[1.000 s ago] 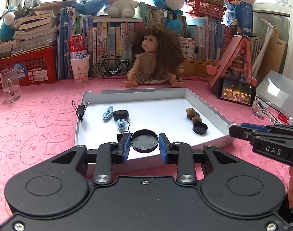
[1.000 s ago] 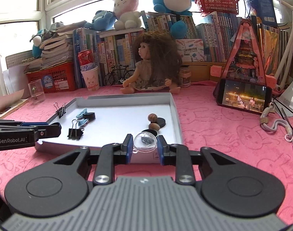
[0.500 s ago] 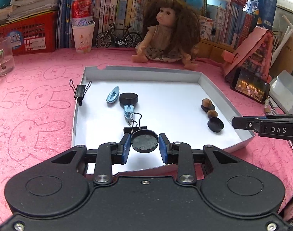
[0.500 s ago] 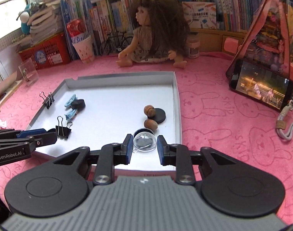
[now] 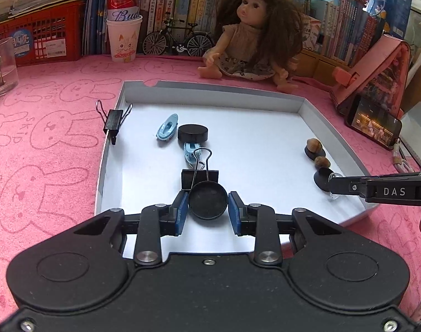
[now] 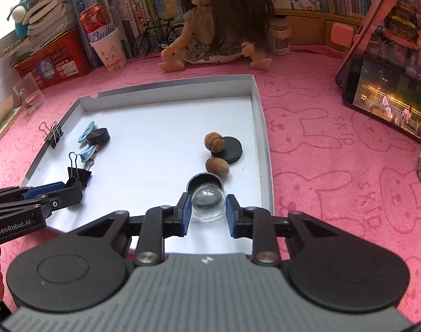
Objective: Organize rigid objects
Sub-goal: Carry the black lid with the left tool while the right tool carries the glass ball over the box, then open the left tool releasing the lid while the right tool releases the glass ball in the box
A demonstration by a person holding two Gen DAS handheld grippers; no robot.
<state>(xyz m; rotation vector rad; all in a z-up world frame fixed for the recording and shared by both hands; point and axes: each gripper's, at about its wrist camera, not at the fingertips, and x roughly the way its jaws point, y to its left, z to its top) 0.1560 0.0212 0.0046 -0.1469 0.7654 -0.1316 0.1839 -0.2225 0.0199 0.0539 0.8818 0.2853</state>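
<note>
Two grippers hang low over the near end of a shallow white tray (image 5: 304, 105) on a pink cloth (image 5: 44, 127). The left gripper (image 5: 208, 210) is closed on a round black cap (image 5: 208, 203), flat and dish-like, its open face turned up toward the camera. Just beyond it a black binder clip (image 5: 199, 178) lies on the tray floor, its wire handles pointing away toward the far wall, with a pale blue clip (image 5: 189, 152) under the handle loops. Farther back sit a black disc (image 5: 193, 133) and a second blue clip (image 5: 167, 126) just to its left, lengthwise toward the far wall. Another binder clip (image 5: 113, 119) is clamped on the tray's left rim, handles up.

The right gripper (image 6: 206, 207) grips a clear dome-shaped lid (image 6: 207, 200) between its blue pads, directly over a small black cup (image 6: 204, 181) near the tray's right wall. Beyond that lie two brown acorns (image 6: 217, 166), the farther one resting against a flat black disc (image 6: 228, 149).

The middle of the tray floor is bare white between the left cluster and the right one. A doll (image 5: 254, 38) sits on the cloth past the far wall, and a phone (image 6: 390, 105) leans well off to the right.
</note>
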